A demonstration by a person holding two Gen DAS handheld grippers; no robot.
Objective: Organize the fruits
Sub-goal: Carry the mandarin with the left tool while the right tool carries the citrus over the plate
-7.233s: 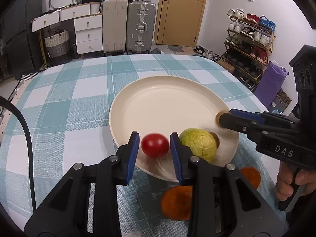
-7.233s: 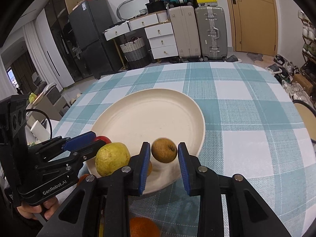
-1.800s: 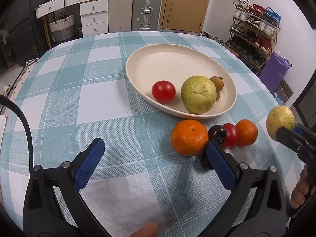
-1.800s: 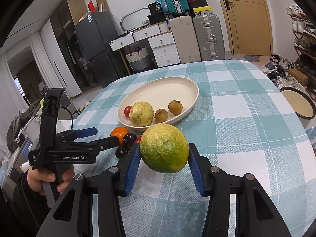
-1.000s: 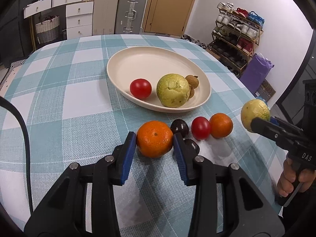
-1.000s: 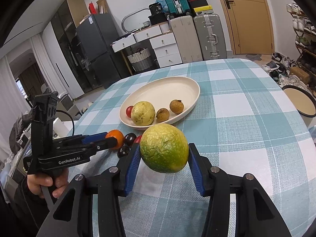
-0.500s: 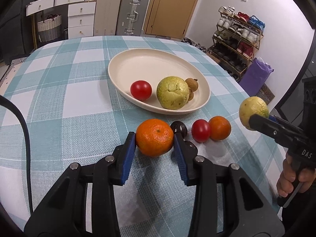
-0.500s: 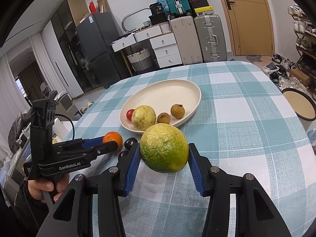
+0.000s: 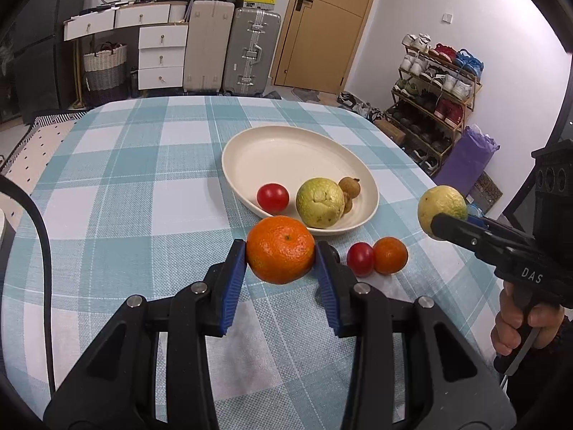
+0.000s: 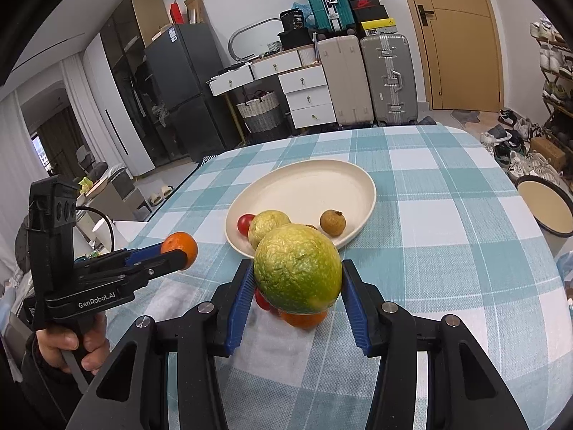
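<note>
My left gripper [image 9: 281,276] is shut on a large orange [image 9: 280,249] and holds it above the table, just in front of the cream plate [image 9: 272,154]. My right gripper [image 10: 297,286] is shut on a green guava [image 10: 298,268], held in the air near the plate's [image 10: 315,186] front right. The plate holds a red tomato [image 9: 273,198], a yellow-green guava [image 9: 319,202] and brown longans [image 9: 349,186]. A small tomato [image 9: 360,258] and a small orange [image 9: 390,255] lie on the cloth in front of the plate.
A dark fruit [image 9: 333,251] sits mostly hidden behind my left finger. The round table has a teal checked cloth [image 9: 143,179]. Its right edge lies near a shoe rack [image 9: 437,86]. A round tray [image 10: 544,208] stands beyond the table's right edge.
My left gripper has lifted the large orange off the cloth and moved toward the plate. My right gripper, still holding the green guava, has moved closer to the plate.
</note>
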